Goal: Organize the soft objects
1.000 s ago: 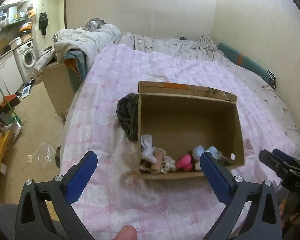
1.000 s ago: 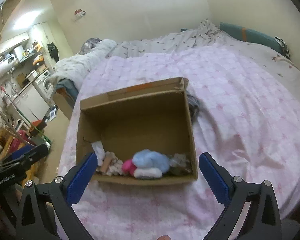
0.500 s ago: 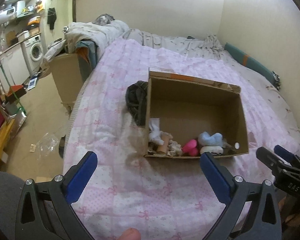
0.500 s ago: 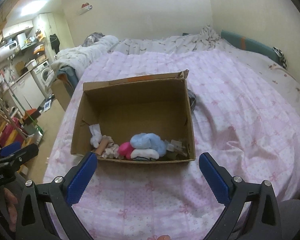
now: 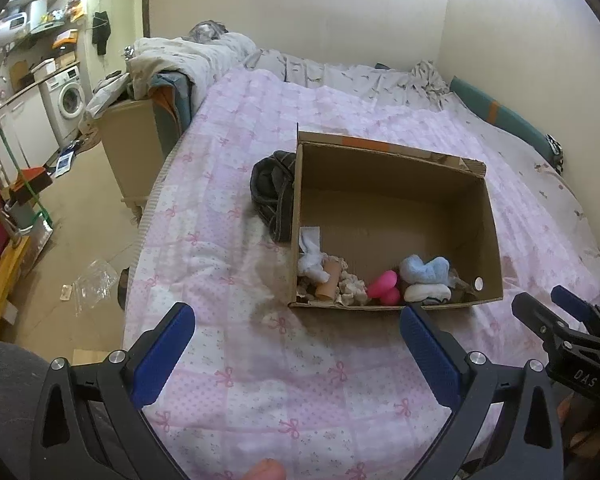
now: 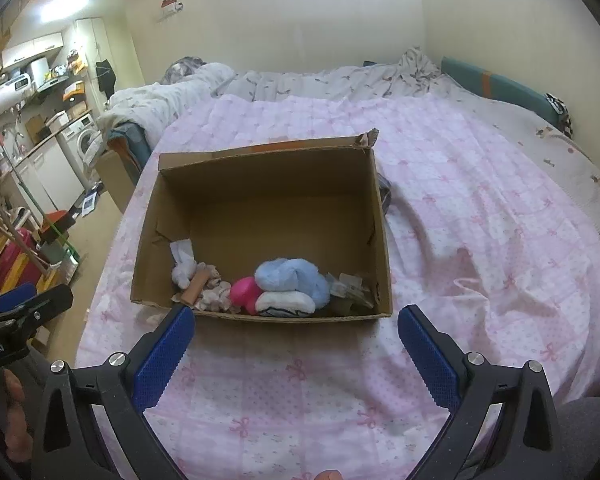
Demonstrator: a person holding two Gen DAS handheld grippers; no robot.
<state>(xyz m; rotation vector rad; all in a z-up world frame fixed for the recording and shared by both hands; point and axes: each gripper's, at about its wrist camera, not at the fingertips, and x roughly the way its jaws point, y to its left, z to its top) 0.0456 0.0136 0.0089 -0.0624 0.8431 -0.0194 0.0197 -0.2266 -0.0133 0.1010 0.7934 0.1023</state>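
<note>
- While both tools hover over the pink quilt (image 6: 460, 184), the left gripper (image 5: 296, 354) and the right gripper (image 6: 296, 354) each stand wide apart, holding nothing.
- Just ahead of the right gripper's spread jaws sits the cardboard box (image 6: 260, 184), with the soft objects bunched along its near wall: a blue plush piece (image 6: 290, 276), a pink lump (image 6: 244, 292), a white rolled sock (image 6: 286, 304) and a white cloth toy (image 6: 184, 270).
- Ahead and to the right of the left gripper, the same box (image 5: 388, 196) has a dark garment (image 5: 272, 194) lying against its far-left outer wall.
- Everything looks light and yielding; a pinch across the middle of the blue plush, topmost in the pile, would likely hold best, since loose edges may slip free.
- Crumpled beige scraps (image 6: 214, 294) and a tan tube (image 6: 196, 286) beside the toy are hard to identify.
- Box walls hide whatever lies beneath the pile, and the garment is partly cut off from the right view.
</note>
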